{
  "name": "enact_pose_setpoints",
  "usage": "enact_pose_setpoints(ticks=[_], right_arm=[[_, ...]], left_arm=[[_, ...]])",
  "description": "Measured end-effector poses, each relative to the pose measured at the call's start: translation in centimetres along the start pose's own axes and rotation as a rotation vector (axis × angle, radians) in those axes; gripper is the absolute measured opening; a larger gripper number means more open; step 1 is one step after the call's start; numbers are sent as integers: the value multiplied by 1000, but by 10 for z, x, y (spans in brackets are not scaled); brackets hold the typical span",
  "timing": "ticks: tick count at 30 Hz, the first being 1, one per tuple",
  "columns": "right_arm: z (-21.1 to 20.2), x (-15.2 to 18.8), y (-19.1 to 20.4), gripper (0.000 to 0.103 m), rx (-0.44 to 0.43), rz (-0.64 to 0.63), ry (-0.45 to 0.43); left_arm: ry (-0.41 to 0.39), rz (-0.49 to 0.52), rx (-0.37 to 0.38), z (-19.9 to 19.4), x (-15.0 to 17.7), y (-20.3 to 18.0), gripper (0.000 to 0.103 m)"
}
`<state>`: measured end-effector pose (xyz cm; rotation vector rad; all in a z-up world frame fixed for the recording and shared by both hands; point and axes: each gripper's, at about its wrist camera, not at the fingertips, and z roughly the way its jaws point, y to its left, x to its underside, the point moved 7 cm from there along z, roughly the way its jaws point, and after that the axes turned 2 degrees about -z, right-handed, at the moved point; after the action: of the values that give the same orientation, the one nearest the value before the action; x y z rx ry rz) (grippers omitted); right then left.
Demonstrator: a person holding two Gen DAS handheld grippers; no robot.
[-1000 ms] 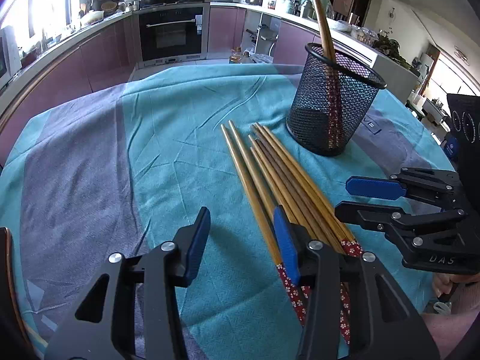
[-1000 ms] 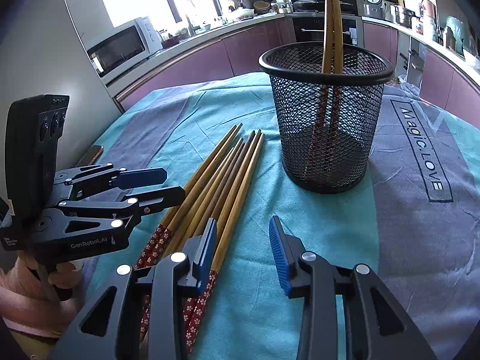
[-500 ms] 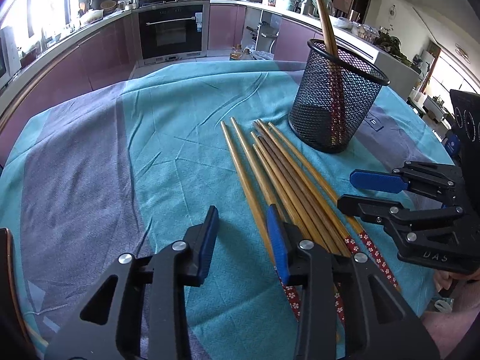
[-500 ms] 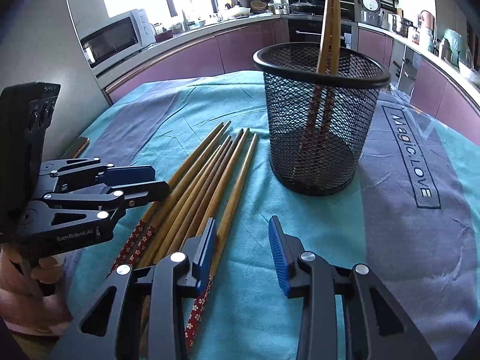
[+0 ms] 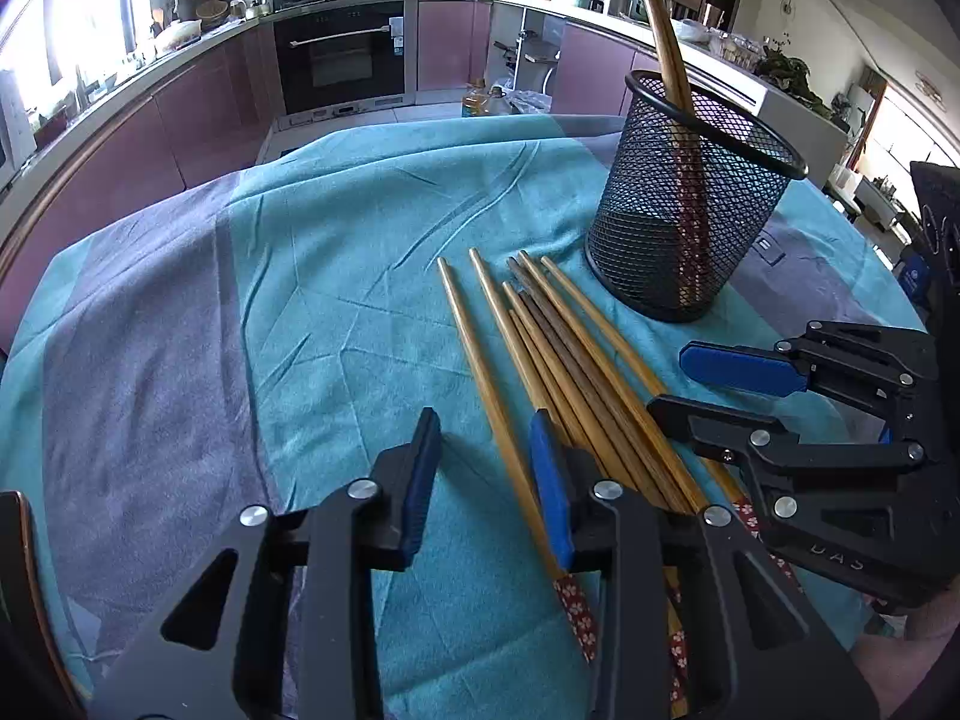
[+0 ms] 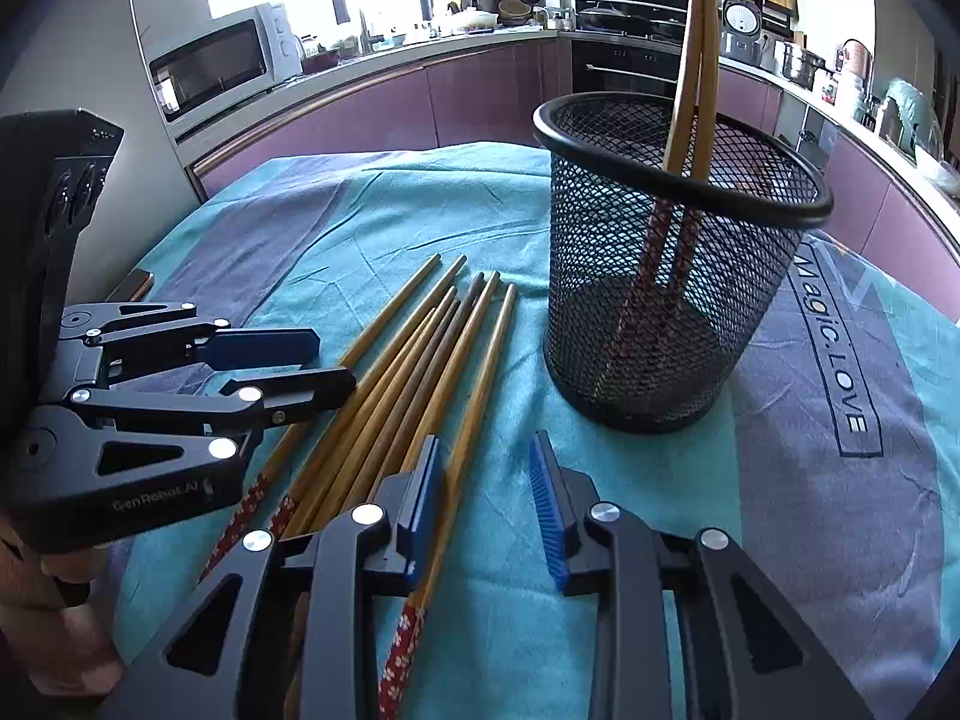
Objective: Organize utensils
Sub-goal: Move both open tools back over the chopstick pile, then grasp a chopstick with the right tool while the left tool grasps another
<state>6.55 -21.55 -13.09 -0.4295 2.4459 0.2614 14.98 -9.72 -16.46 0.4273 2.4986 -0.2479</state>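
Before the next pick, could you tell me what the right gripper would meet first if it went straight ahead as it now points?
Probably the black wire-mesh cup, slightly right of the right gripper axis; depth is unclear. Its open fingers point over teal tablecloth, with the loose wooden chopsticks lying left.

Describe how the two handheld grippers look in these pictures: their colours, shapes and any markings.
Both are black, angular plastic tools with triangular cut-outs and round silver pivot screws. Each finger ends in a flat blue pad, ribbed on the right gripper. The left gripper, seen from the right wrist view, bears pale lettering reading roughly "GenRobot.AI" and a black box with round dials; the right one shows "DAS". No cables show.
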Motion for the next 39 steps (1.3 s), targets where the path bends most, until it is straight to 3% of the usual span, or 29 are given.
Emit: enact_pose_setpoints(ticks=[3, 5, 10, 18, 31, 39], right_arm=[[-1, 0, -2, 9, -30, 26, 5], [-2, 2, -5, 8, -45, 47, 4], [-10, 3, -10, 6, -71, 87, -11], [-30, 4, 2, 6, -134, 29, -34], [-10, 9, 6, 7, -112, -10, 37], [-10, 5, 4, 6, -127, -6, 29]], left_arm=[[-1, -15, 5, 1, -1, 0, 19], [-1, -31, 19, 1, 0, 1, 12], [-6, -63, 30, -1, 2, 3, 8], [-35, -41, 61, -20, 7, -1, 7], [16, 3, 86, -12, 20, -6, 8], [20, 19, 96, -6, 14, -6, 10]])
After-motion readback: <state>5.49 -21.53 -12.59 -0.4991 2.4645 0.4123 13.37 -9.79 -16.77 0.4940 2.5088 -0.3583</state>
